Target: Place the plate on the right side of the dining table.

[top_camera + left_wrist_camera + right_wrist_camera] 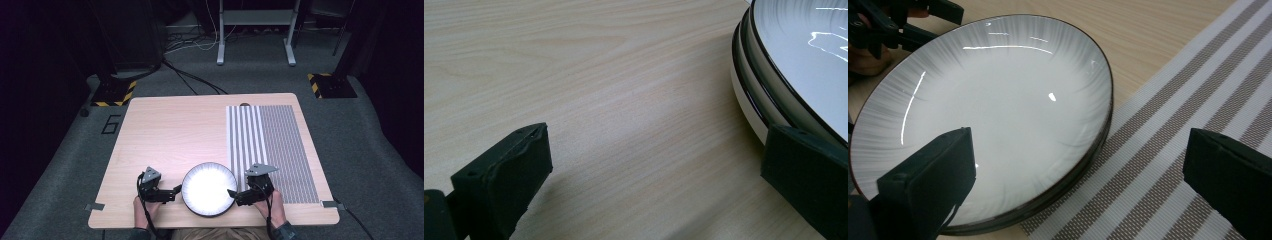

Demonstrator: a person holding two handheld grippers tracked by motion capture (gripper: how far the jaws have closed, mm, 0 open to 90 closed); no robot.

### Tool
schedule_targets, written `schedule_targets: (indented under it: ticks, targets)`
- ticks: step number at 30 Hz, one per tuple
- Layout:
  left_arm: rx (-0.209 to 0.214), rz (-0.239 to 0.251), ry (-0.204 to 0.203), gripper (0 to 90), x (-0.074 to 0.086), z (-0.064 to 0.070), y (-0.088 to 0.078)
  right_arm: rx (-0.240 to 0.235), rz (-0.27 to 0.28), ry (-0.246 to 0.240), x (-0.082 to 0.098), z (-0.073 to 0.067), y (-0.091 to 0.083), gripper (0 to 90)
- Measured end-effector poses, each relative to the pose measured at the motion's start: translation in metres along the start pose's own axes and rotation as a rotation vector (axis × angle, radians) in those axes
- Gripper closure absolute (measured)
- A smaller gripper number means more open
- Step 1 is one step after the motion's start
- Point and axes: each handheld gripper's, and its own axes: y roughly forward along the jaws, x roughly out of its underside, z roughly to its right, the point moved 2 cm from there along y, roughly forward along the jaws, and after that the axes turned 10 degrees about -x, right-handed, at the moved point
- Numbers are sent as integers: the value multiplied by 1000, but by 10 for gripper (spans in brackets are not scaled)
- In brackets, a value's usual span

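Both claws, left claw [176, 190] & right claw [232, 193]: black bodies, blocky matte jaws w/ small screw holes, grey three-cornered top plates, black cables trailing.

A light wooden rectangular table [170, 135] carries everything. Near its front edge, about midway along, sits a stack of round white plates with dark rims [209, 189]; the left gripper view shows more than one rim stacked. Just to the right of the stack, and reaching from there back to the table's far edge, lies a grey-and-white striped woven placemat [280, 145], its near left corner tucked under the stack's edge
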Motion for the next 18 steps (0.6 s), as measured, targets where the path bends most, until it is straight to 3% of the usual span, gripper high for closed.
schedule_targets:
  ticks: [5,18]
  targets:
    - [8,-3,2,0,0,0,0,-45,-22,-2,-3,-5,13,0]
    - [18,4,8,0,0,1,0,-88,-35,-16,-8,-12,27,0]
